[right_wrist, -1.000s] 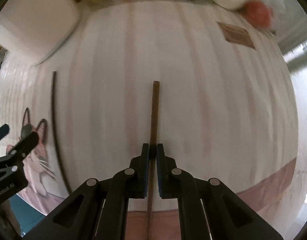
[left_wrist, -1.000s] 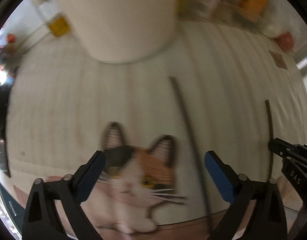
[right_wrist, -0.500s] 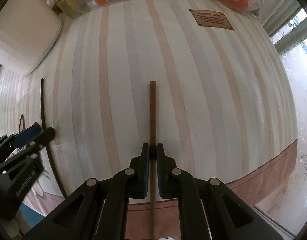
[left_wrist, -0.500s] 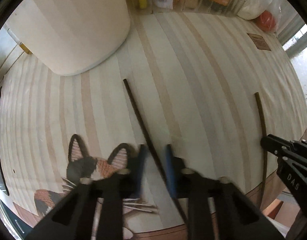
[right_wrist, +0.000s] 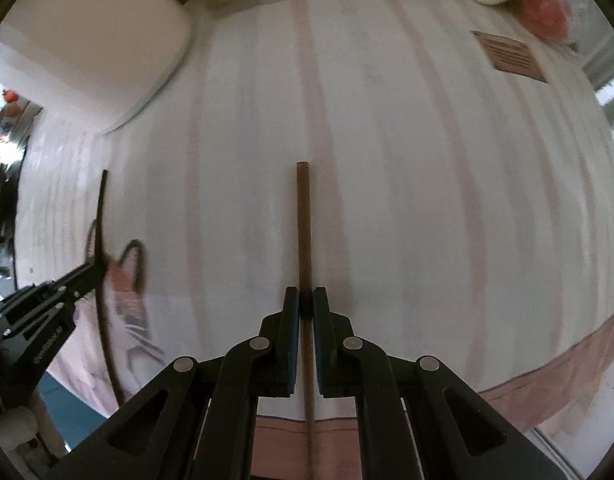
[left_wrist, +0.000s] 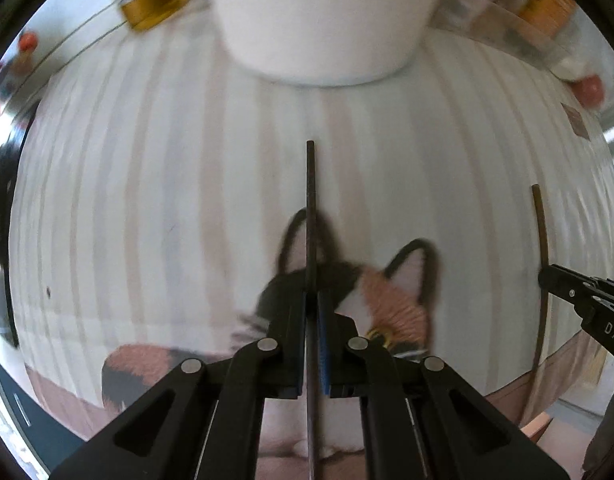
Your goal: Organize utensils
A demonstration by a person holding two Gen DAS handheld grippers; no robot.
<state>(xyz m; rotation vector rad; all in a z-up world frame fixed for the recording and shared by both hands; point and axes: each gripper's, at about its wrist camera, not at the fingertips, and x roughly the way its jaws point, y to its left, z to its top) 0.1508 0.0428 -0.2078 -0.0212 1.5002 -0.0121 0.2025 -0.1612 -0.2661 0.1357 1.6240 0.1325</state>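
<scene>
White letters "DAS" can be read on the black right tongs [left_wrist: 547, 278] at the right edge of the left camera's view. The left tongs [right_wrist: 95, 266] also carry a line of pale letters in the right camera's view, but it is too blurred to read. A brown sign [right_wrist: 509, 56] on the striped tabletop [right_wrist: 427, 160] has lines of writing, too small to read.

A home dining table: striped tablecloth [right_wrist: 407, 200] with cat print [left_wrist: 387, 304], food packets [left_wrist: 547, 4] behind.
</scene>
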